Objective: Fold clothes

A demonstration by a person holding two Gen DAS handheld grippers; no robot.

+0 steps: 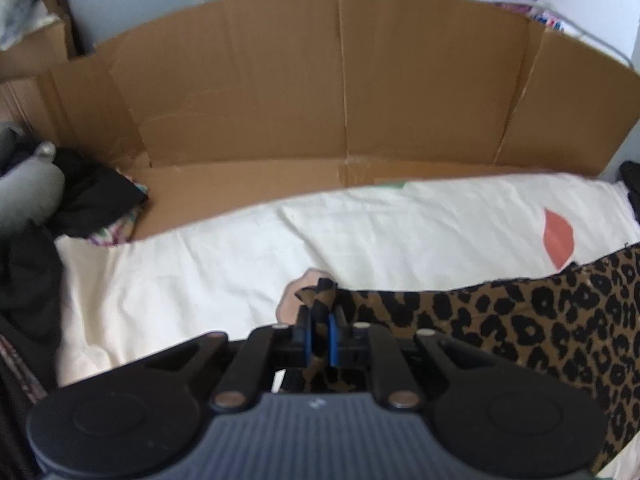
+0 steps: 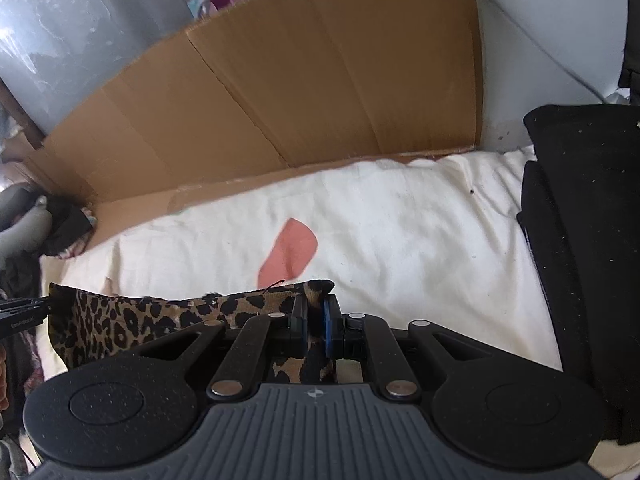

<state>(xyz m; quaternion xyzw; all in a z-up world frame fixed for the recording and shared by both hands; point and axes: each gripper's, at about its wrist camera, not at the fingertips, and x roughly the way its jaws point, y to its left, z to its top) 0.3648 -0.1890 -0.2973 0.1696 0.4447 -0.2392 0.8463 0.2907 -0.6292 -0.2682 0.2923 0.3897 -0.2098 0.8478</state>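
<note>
A leopard-print garment point(image 1: 520, 320) hangs stretched between my two grippers above a cream sheet point(image 1: 240, 248). My left gripper point(image 1: 320, 312) is shut on the garment's left corner, which sticks up between the blue pads. In the right wrist view my right gripper point(image 2: 316, 312) is shut on the other corner of the garment point(image 2: 132, 320), which runs off to the left. The left gripper's tip point(image 2: 24, 312) shows at the left edge of that view, holding the far end.
A brown cardboard wall point(image 1: 320, 80) stands behind the cream sheet point(image 2: 400, 232), which has a pink patch point(image 2: 290, 254). A pile of dark and grey clothes point(image 1: 48, 200) lies at the left. A folded black item point(image 2: 588, 220) lies at the right.
</note>
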